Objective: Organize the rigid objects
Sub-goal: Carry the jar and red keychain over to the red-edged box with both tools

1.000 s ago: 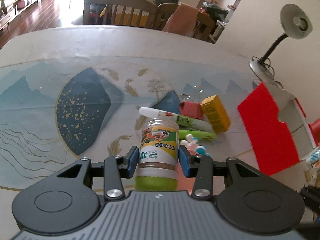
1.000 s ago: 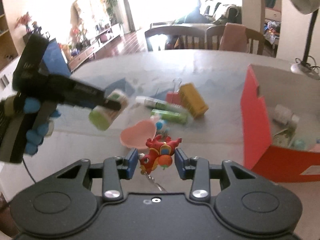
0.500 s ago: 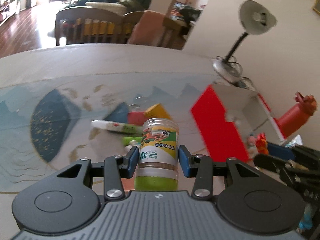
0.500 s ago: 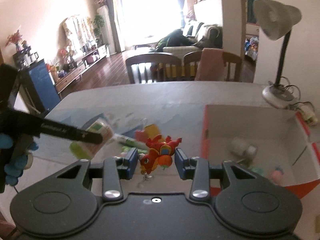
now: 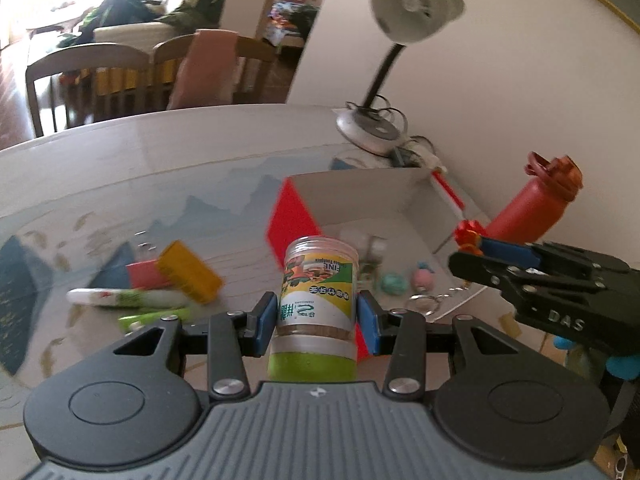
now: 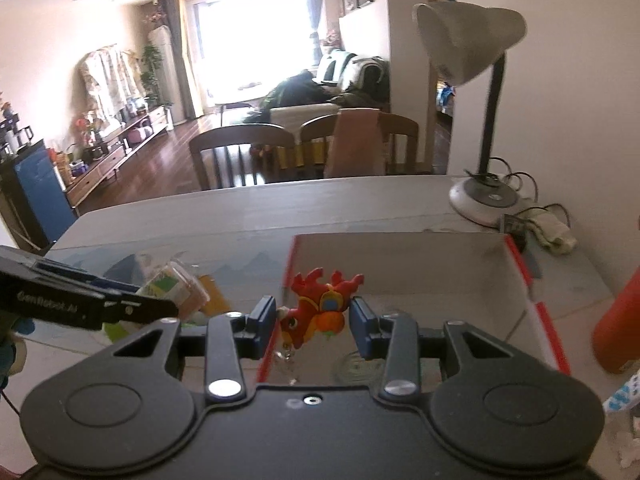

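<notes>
My left gripper is shut on a clear jar with a green lid and a yellow-green label, held in the air just before the red box. My right gripper is shut on a red dragon keychain toy, held over the near edge of the same red box. The right gripper also shows at the right of the left wrist view. The box holds several small items, among them a teal ball and a pink one.
On the table left of the box lie a yellow block, a pink clip, a white tube and a green tube. A desk lamp stands behind the box. A red bottle stands at its right.
Both grippers have swung right and moved toward the red box, each still holding its object. The right gripper now holds the toy over the box's near edge.
</notes>
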